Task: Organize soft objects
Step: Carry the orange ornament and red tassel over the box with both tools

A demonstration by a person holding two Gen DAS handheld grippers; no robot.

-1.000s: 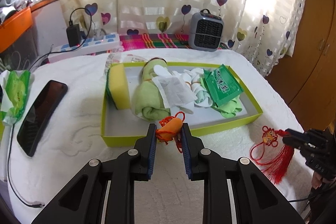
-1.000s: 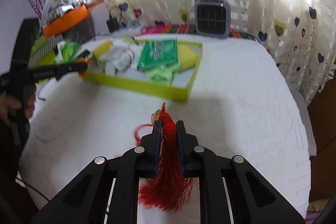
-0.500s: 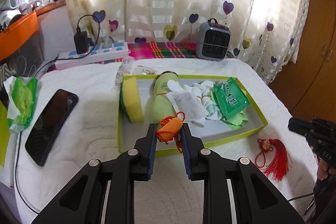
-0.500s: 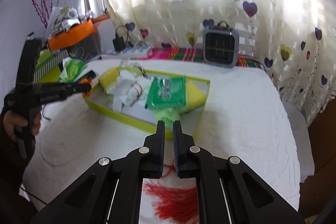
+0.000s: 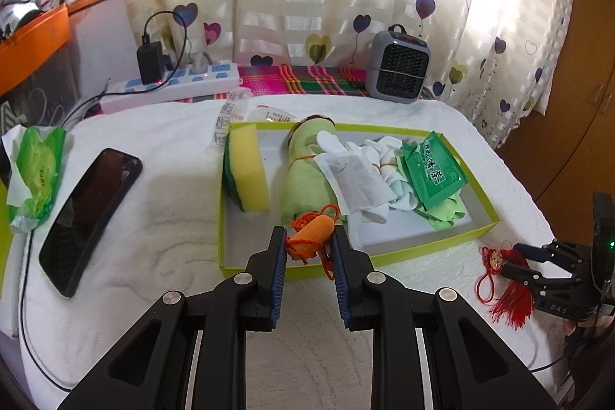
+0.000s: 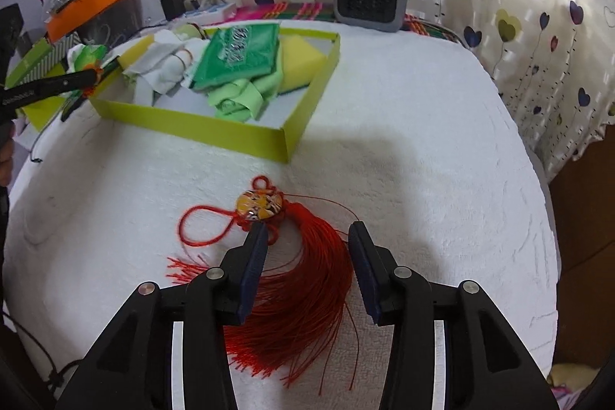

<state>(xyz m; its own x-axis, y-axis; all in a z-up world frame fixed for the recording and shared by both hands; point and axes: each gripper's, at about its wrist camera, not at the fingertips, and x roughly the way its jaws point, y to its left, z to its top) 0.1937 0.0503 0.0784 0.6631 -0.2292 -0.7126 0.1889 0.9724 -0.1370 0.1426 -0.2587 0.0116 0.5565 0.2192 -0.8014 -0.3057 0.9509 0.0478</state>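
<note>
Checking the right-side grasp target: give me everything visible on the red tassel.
The red tassel is a knotted charm: a cord loop, a small knot on top, a round yellow patterned bead, then a long fan of loose red threads. It lies flat on the white cloth, outside the green box, near its corner. The right gripper has just been opening; its jaws straddle the threads just below the bead, and the pads are not pressing on them. A few threads stray sideways.
</note>
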